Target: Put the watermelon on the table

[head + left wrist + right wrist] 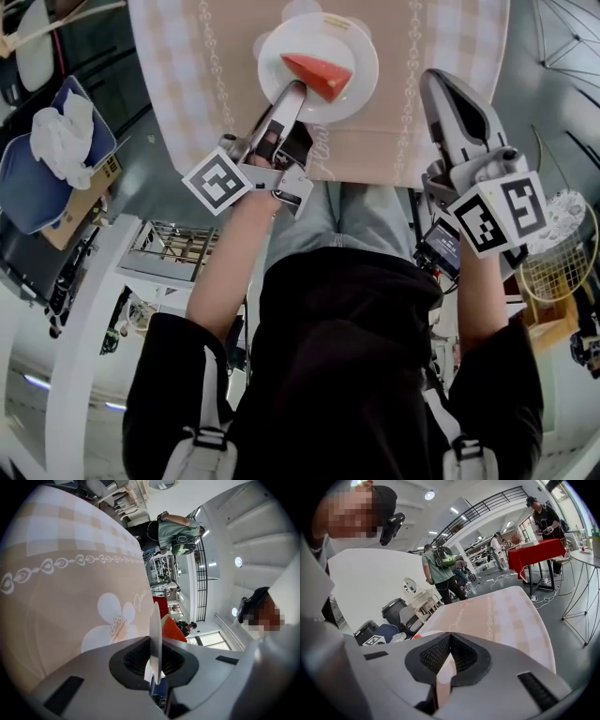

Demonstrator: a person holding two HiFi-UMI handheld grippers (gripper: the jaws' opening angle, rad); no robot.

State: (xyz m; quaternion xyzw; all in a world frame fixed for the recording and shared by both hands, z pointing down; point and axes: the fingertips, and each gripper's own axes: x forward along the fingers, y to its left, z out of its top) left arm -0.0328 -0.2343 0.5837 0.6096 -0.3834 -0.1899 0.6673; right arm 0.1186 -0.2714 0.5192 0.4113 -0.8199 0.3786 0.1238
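**Open cloth either side of the plate**

The table (450, 75) lies bare left and right of the white plate (367, 73). Beyond its left edge stand a blue chair (23, 197) and a cardboard box (75, 214). To the right is a wire basket (561, 258).

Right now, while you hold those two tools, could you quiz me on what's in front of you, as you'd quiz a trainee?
1. True or false: the watermelon slice lies on a white plate.
2. What are the fingers of the left gripper clamped on? A) the watermelon slice B) the plate's rim C) nothing at all
3. Fill in: the right gripper is shut and holds ____.

Key: 1 true; 2 B; 3 nothing.
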